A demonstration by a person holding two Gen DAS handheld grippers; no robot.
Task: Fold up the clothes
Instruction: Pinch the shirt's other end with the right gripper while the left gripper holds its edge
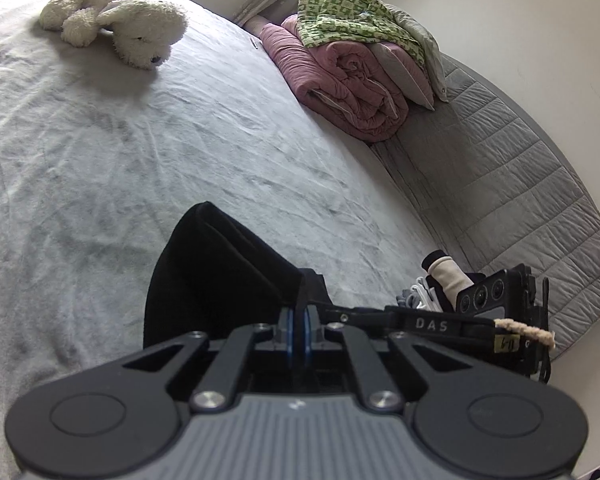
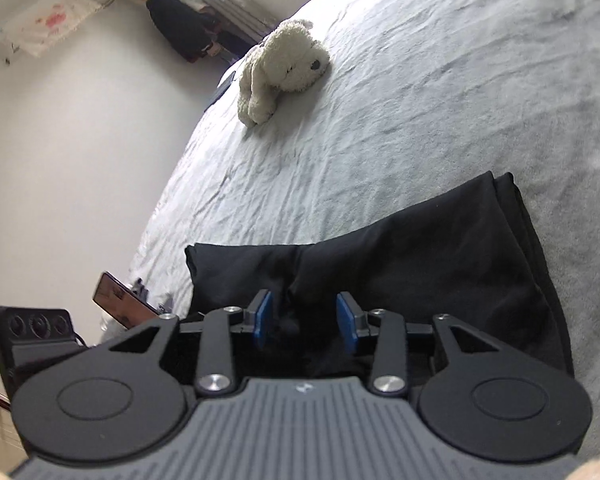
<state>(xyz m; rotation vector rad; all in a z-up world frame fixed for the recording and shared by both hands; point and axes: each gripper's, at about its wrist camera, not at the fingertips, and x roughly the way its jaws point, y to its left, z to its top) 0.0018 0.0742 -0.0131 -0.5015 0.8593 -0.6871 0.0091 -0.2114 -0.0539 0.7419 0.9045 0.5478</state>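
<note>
Left wrist view: the black garment point(image 1: 220, 272) lies folded on the grey bedsheet point(image 1: 100, 152), and the left gripper point(image 1: 299, 320) has its blue pads pressed together on the garment's near edge, pinching the cloth. In the right wrist view the same black garment point(image 2: 400, 264) spreads beyond the right gripper point(image 2: 306, 320), whose jaws stand partly apart with dark cloth between the pads but not pressed. A white plush dog point(image 2: 284, 68) rests farther up the sheet.
</note>
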